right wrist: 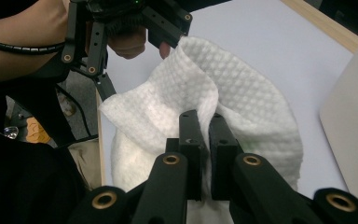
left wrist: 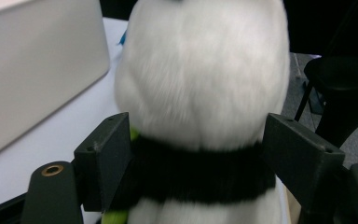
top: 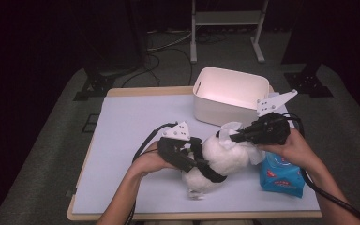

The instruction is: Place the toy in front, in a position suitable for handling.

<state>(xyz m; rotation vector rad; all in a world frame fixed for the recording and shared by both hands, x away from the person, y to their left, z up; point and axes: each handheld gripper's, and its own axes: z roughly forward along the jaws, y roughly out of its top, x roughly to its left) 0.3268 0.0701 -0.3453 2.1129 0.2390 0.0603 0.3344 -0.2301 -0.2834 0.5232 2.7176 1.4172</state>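
A white plush toy (top: 218, 157) with a black band lies near the middle of the table. My left gripper (top: 205, 168) is shut on it; in the left gripper view its jaws press the black band from both sides of the plush toy (left wrist: 205, 79). My right gripper (top: 233, 137) sits just above the toy's top, shut on a white embossed tissue (top: 227, 127). In the right gripper view the jaws of the right gripper (right wrist: 204, 120) pinch a fold of the tissue (right wrist: 247, 102), which drapes over the toy and hides it.
A white plastic bin (top: 229, 93) stands open at the back right of the table. A blue tissue pack (top: 281, 176) lies at the front right, under my right hand. The pale tabletop (top: 131, 126) stretches bare to the left. Black stands and cables are on the floor behind.
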